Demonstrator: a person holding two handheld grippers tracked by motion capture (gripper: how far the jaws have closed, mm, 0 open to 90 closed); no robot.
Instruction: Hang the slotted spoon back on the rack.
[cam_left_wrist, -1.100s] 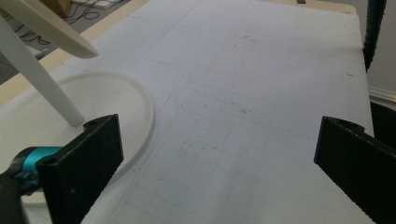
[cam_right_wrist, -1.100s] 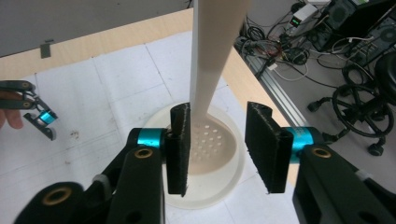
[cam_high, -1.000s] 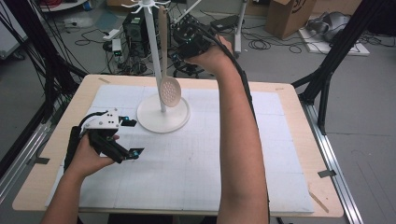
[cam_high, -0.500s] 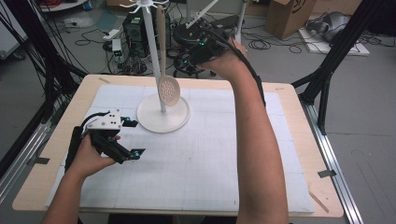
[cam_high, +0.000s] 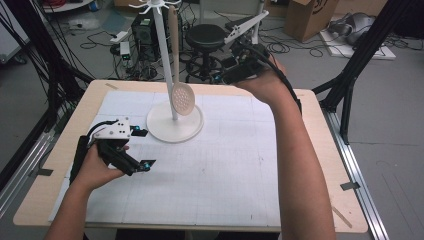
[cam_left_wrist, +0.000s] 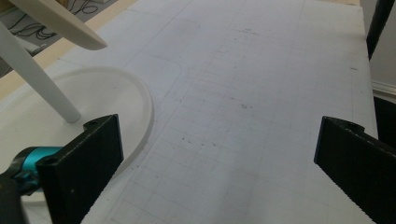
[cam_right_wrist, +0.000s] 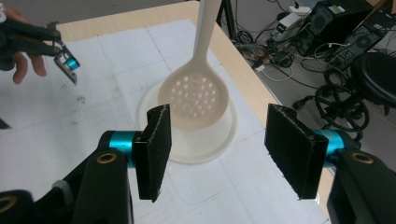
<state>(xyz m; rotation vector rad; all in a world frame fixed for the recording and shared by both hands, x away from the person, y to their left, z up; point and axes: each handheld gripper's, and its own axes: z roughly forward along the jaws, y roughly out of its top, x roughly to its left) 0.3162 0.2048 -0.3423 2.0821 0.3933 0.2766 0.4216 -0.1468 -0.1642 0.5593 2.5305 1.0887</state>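
Item: slotted spoon (cam_high: 182, 98), hung on stand (cam_high: 175, 122), long axis vertical, bowl down; my R gripper (cam_high: 220, 78) jaws just opening, empty; L gripper (cam_high: 142, 150) spread, empty.

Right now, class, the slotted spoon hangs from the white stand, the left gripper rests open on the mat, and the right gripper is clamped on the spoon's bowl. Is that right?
Not quite. The right gripper is not clamped on the slotted spoon: in the right gripper view its jaws, which have just been opening, stand apart with nothing between them, short of the bowl. The spoon does hang from the white stand, and the left gripper rests open on the mat.
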